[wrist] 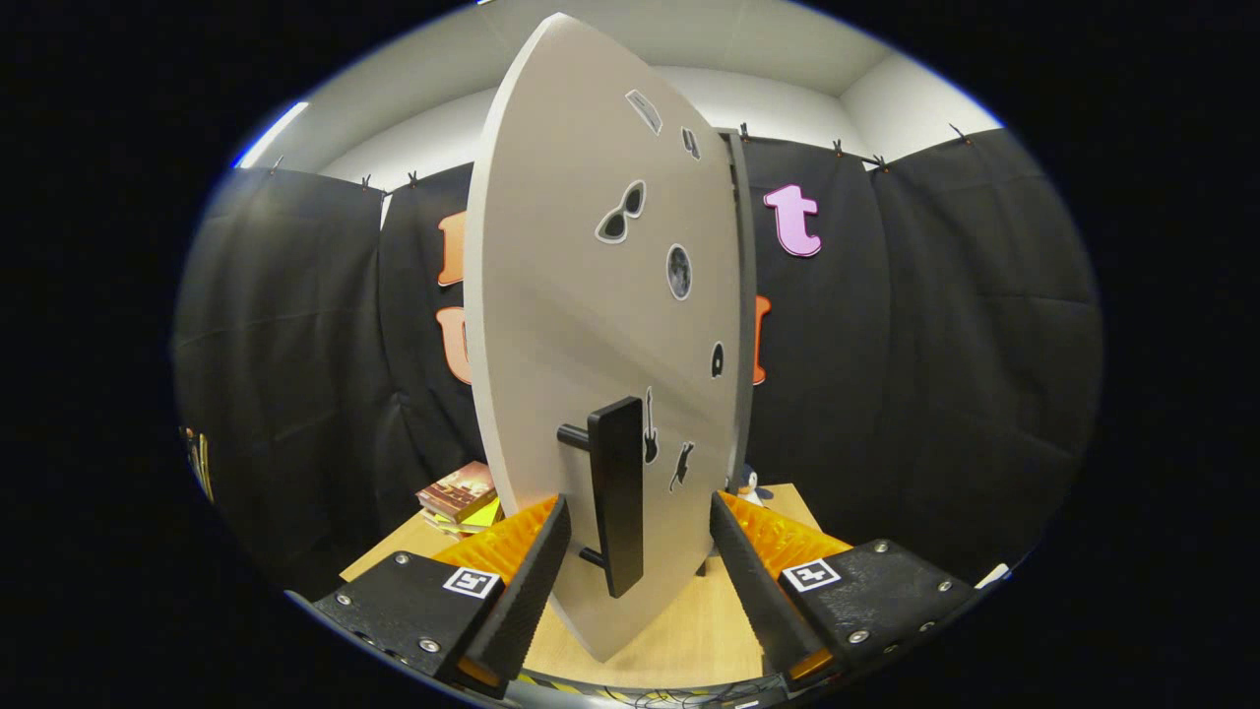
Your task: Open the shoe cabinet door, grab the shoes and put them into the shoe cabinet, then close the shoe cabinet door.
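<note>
Directly ahead we see the shoe cabinet door (581, 325), pale, sticker-dotted and swung edge-on, standing on a light wooden tabletop (689, 630). Our gripper (638, 551) is spread wide, its fingers flanking the door's black bar handle (618, 507) without touching. Books (458, 492) lie behind; black cloth walls the booth beneath a white ceiling.

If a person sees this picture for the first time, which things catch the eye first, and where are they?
First comes the pale cabinet door, standing edge-on right ahead and dotted with small stickers. Its black bar handle sits between the open fingers of the tongs, which do not press on it. Beyond the left finger, a stack of books lies on the wooden table.
</note>
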Demonstrator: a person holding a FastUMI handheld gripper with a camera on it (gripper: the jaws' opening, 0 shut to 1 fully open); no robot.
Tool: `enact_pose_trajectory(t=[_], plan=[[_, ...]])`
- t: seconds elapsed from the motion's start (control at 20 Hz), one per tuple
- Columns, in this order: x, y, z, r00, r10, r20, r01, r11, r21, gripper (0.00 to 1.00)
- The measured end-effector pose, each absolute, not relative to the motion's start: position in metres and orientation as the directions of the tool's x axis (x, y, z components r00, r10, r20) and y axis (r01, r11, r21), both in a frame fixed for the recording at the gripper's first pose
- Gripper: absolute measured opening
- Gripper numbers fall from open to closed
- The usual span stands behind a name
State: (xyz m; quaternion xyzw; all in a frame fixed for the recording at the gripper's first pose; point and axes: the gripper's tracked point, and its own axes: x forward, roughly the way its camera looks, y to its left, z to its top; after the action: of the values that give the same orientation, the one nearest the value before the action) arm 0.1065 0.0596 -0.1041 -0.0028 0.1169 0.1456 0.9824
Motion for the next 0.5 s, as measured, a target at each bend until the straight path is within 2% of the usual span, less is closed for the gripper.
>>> enact_pose_trajectory(t=[0.5], plan=[[0.17, 0.171, -0.127, 0.904, 0.361, -0.229, -0.351, 0.932, 0.085, 0.91]])
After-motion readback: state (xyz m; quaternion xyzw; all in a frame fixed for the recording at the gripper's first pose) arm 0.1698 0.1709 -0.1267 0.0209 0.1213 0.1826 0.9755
